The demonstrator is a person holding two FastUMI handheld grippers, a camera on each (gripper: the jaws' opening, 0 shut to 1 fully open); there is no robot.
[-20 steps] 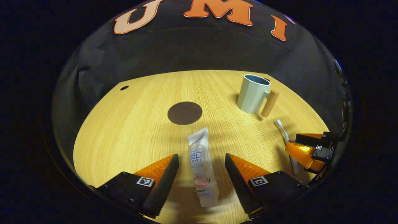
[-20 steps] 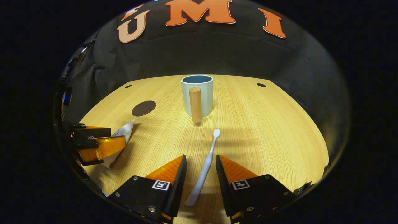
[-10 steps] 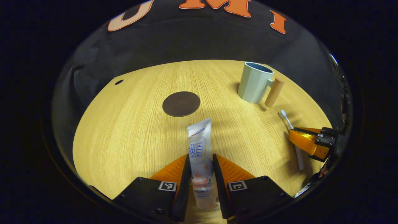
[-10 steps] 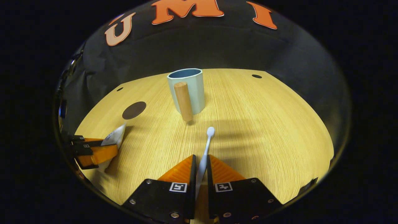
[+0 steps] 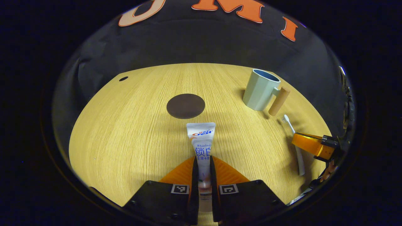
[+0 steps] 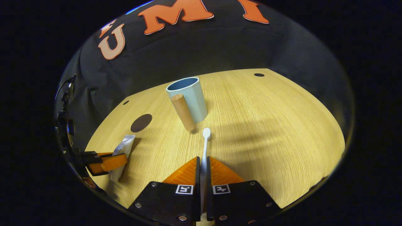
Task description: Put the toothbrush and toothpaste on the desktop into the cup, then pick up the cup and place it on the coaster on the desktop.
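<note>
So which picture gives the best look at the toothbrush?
The right gripper view: the toothbrush runs straight up the middle, its handle clamped between the jaws, its head clear near the cup. The left gripper view shows it small at the edge, partly covered.

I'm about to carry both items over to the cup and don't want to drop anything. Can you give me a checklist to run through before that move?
1. Left tool shut on the toothpaste: ok, both fingers press the tube's lower part.
2. Right tool shut on the toothbrush: ok, fingers closed on the handle, head pointing forward.
3. Cup upright, mouth open: ok, though I cannot tell whether anything is inside.
4. Path over the desktop to the cup: ok, nothing lies between.
5. Coaster bare for later: ok.
6. Both items lifted off the desktop: cannot tell.
</note>
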